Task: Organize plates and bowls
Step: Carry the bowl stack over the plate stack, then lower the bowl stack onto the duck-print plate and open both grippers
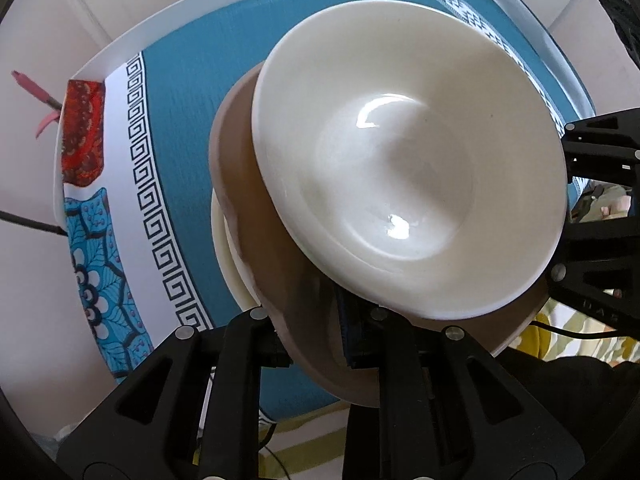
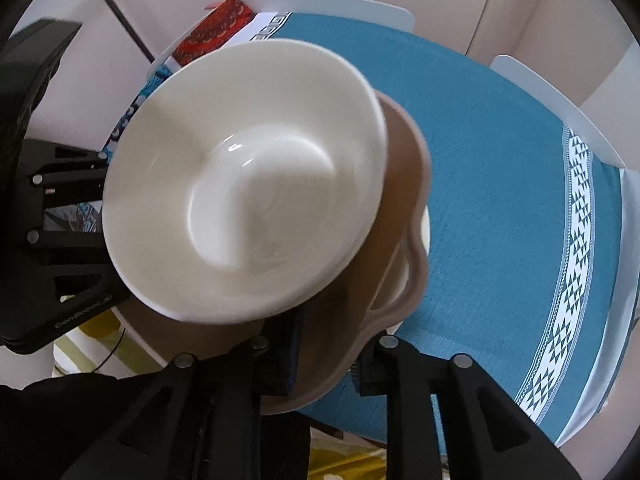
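Left tongs (image 1: 316,340) clamped on near rim of brown plate (image 1: 240,184); one finger above rim, other below. Right tongs (image 2: 324,354) clamped on same plate's (image 2: 404,184) opposite rim, wavy edge between fingers. White bowl (image 1: 412,168) sits in brown plate, tilted, empty, glossy. Cream dish (image 1: 224,256) edge shows just under brown plate. Stack above counter (image 1: 192,92) with teal cloth, key-pattern border. White chair backs (image 2: 328,2) beyond far edge.
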`<control>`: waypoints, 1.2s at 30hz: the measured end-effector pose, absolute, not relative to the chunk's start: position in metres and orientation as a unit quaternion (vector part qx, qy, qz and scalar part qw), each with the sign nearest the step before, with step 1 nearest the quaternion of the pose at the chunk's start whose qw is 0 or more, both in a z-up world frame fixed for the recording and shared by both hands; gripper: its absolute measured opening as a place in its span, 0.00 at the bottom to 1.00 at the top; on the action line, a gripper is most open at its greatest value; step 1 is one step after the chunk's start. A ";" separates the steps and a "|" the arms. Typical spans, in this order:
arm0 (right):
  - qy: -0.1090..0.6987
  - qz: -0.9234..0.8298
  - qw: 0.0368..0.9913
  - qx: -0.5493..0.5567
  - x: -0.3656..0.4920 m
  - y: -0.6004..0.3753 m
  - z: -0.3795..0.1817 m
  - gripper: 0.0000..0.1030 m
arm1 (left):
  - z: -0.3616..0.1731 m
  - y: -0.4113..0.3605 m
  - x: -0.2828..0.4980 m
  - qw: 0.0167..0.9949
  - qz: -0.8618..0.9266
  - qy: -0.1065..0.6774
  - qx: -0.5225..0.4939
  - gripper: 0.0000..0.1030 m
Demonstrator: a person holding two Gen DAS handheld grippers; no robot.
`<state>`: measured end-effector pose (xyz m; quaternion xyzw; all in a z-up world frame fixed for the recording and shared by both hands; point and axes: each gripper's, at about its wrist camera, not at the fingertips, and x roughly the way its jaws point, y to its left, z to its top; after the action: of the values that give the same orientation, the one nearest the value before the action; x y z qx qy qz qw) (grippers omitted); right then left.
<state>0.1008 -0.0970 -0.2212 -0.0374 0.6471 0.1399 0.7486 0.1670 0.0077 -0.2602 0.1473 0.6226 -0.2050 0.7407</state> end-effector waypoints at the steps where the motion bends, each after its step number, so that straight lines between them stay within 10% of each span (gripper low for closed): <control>1: 0.650 0.142 0.745 -0.037 0.103 -0.095 -0.222 0.23 | -0.260 0.007 0.168 0.738 -0.206 0.625 0.149 0.14; 23: 0.686 0.140 0.713 -0.021 0.113 -0.089 -0.209 0.56 | -0.250 0.020 0.184 0.668 -0.221 0.701 0.112 0.16; 36: 0.684 0.129 0.718 -0.014 0.104 -0.092 -0.211 0.57 | -0.236 0.031 0.167 0.664 -0.235 0.702 0.104 0.25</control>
<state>0.1044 -0.0918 -0.2106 -0.0139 0.6840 0.1289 0.7178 0.1668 0.0308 -0.2364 0.1038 0.7020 -0.2346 0.6643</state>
